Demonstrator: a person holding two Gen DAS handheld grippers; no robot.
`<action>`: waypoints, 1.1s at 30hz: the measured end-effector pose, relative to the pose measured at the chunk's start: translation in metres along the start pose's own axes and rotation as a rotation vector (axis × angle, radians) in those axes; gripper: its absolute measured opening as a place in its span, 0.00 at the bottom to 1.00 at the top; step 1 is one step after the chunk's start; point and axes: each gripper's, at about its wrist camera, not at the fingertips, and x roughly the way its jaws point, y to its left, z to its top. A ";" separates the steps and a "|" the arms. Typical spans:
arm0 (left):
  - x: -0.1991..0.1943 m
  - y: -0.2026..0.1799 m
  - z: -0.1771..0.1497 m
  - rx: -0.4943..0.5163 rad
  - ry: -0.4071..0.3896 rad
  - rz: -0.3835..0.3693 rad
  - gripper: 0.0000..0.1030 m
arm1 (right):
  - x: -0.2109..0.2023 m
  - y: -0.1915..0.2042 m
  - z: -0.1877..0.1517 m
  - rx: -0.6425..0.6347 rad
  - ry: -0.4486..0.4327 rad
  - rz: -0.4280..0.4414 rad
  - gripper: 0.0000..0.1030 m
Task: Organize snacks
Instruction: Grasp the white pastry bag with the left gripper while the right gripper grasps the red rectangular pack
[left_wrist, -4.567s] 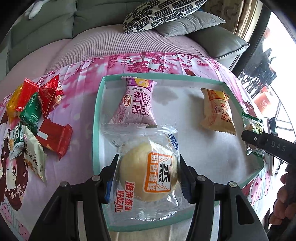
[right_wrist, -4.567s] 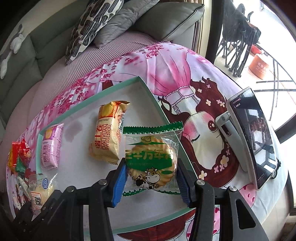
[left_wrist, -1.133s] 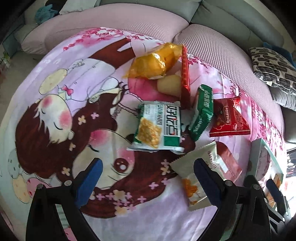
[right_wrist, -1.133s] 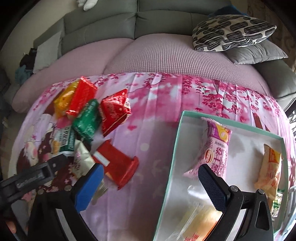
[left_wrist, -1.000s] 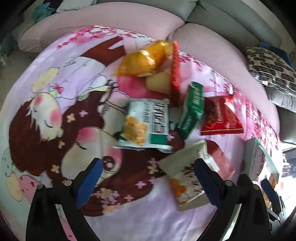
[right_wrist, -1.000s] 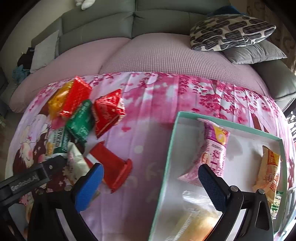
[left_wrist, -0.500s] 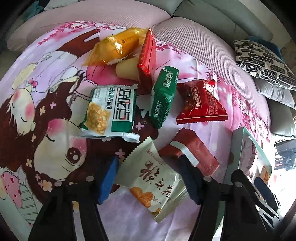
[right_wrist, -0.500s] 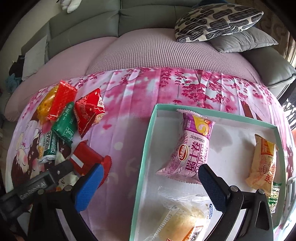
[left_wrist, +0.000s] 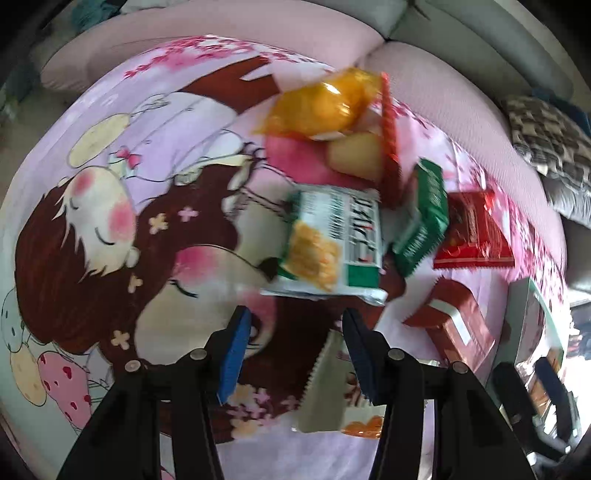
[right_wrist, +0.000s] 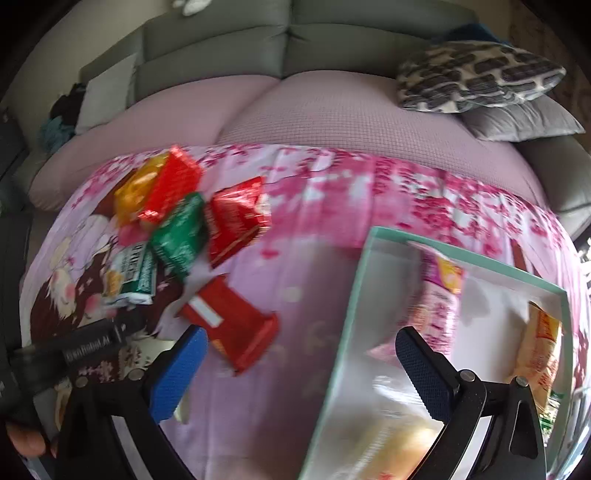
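your left gripper (left_wrist: 295, 347) has just been closing, nothing clearly pinched: the beige sawtooth-edged snack pack (left_wrist: 325, 384) sits at 5 o'clock under the right finger. half a second ago it lay between wider jaws. your right gripper (right_wrist: 299, 373) is wide open, empty.

Both grippers share one build: the left gripper (left_wrist: 295, 343) and the right gripper (right_wrist: 299, 369) each have matte black plastic arms that fork into angular struts, fastened with small round silver screws. Their fingers carry bright blue pads (right_wrist: 177, 376) with a fine dotted grip texture. White lettering runs along the black side of the left gripper in the right wrist view.
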 end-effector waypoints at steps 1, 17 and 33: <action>-0.001 0.002 0.001 -0.004 -0.004 0.009 0.52 | 0.002 0.005 0.000 -0.012 0.004 0.007 0.99; -0.008 0.035 0.006 -0.095 -0.015 0.051 0.52 | 0.049 0.059 0.002 -0.193 0.089 0.001 0.88; -0.009 0.026 0.002 -0.066 0.018 -0.018 0.53 | 0.059 0.036 0.009 -0.014 0.110 0.057 0.42</action>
